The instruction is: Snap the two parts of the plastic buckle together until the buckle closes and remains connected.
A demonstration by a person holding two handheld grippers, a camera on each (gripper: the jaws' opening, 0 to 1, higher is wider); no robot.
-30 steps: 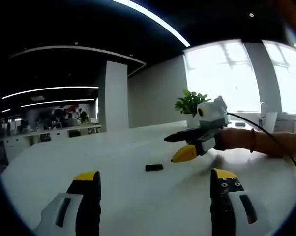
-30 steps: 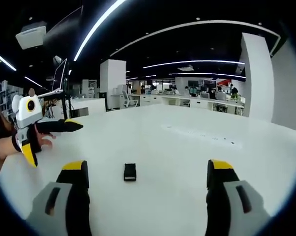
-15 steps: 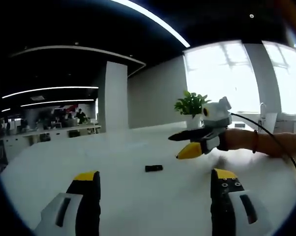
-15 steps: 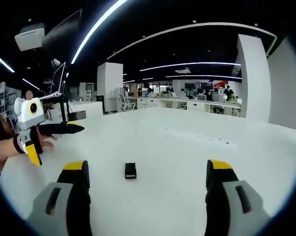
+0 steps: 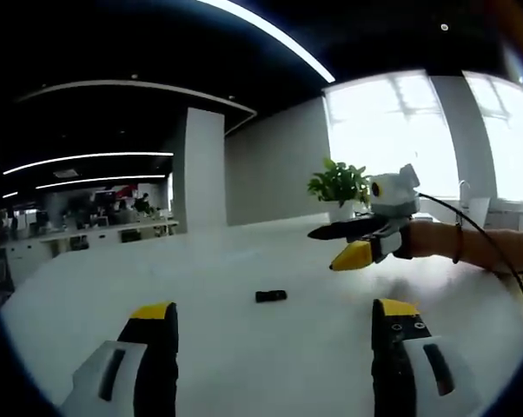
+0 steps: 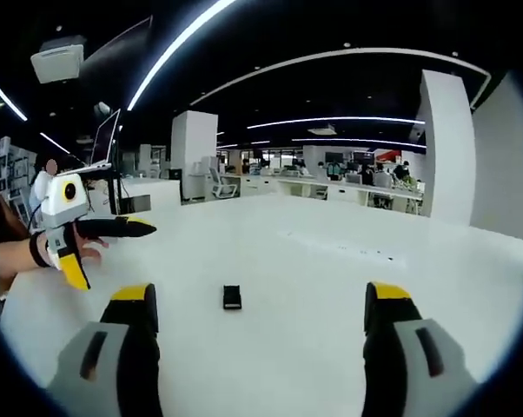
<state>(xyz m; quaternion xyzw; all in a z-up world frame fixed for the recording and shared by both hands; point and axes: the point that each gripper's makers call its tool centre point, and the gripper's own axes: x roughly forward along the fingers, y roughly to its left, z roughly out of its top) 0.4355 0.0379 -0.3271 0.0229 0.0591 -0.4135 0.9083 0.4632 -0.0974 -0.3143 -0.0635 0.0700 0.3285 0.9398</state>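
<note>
A small black buckle (image 5: 271,296) lies flat on the white table (image 5: 201,365), a short way ahead of both grippers; in the right gripper view the buckle (image 6: 232,297) is too small to tell whether its parts are joined. My left gripper (image 5: 272,308) is open, with nothing between its yellow-tipped jaws. My right gripper (image 6: 259,293) is open too and holds nothing. In the left gripper view the right gripper (image 5: 324,249) hovers above the table to the right of the buckle. In the right gripper view the left gripper (image 6: 114,256) floats at the left, held by a hand.
A potted green plant (image 5: 335,184) stands at the table's far side before bright windows. A person's forearm (image 5: 470,248) with a black cable reaches in from the right. Office desks (image 6: 366,187) and a white pillar (image 6: 448,143) lie beyond the table.
The right gripper has risen and drifted right, away from the buckle. The buckle has stayed on the table. Both grippers remain open.
</note>
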